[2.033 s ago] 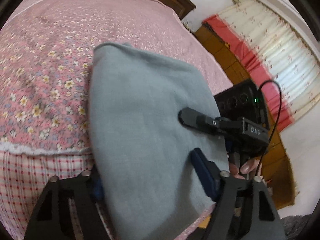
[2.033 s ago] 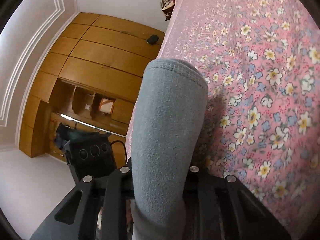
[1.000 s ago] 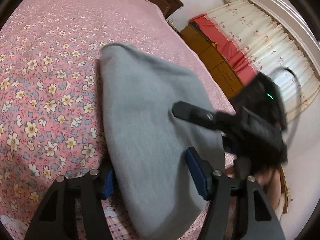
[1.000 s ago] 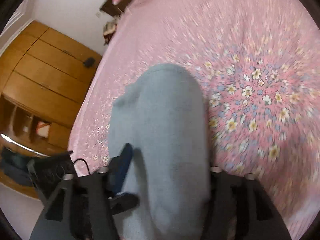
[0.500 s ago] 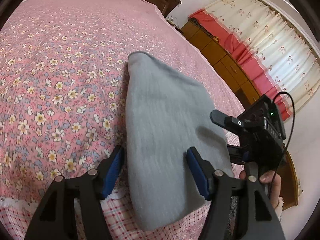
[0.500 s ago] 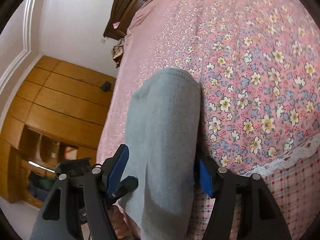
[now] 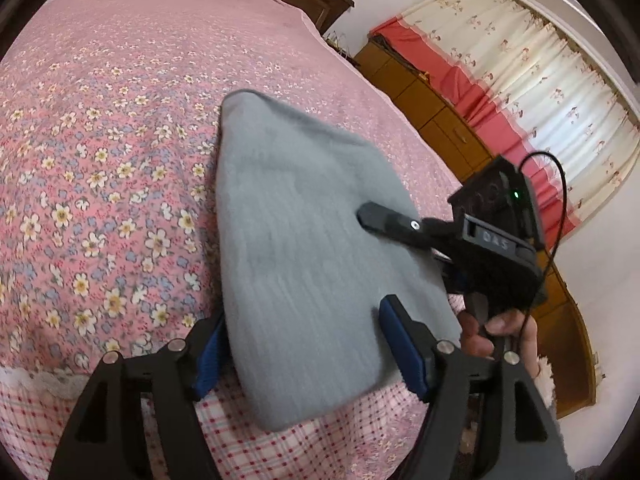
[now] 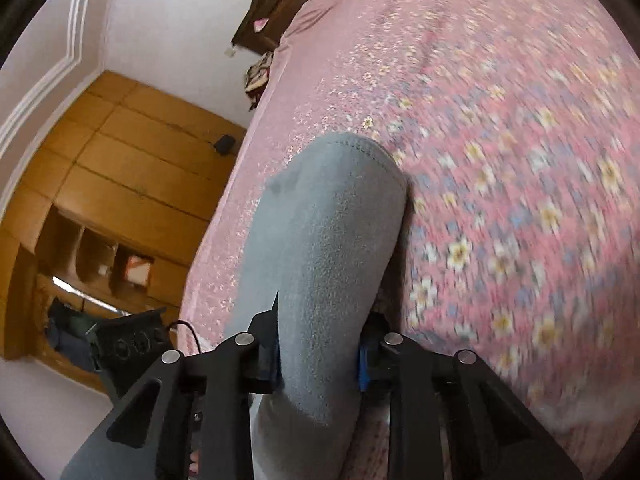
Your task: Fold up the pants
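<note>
Where the one pair of grey pants (image 7: 304,248) lies folded at the near edge of the floral bedspread (image 7: 100,160), it extends forward from both grippers. One left gripper (image 7: 304,344) straddles its near end, jaws spread wide, two blue pads (image 7: 400,344) at either side of the cloth. One right gripper (image 8: 318,354), ahead and to the right of the left, is clamped on the pants (image 8: 328,240). One wooden wardrobe (image 8: 100,200) stands to its left.
</note>
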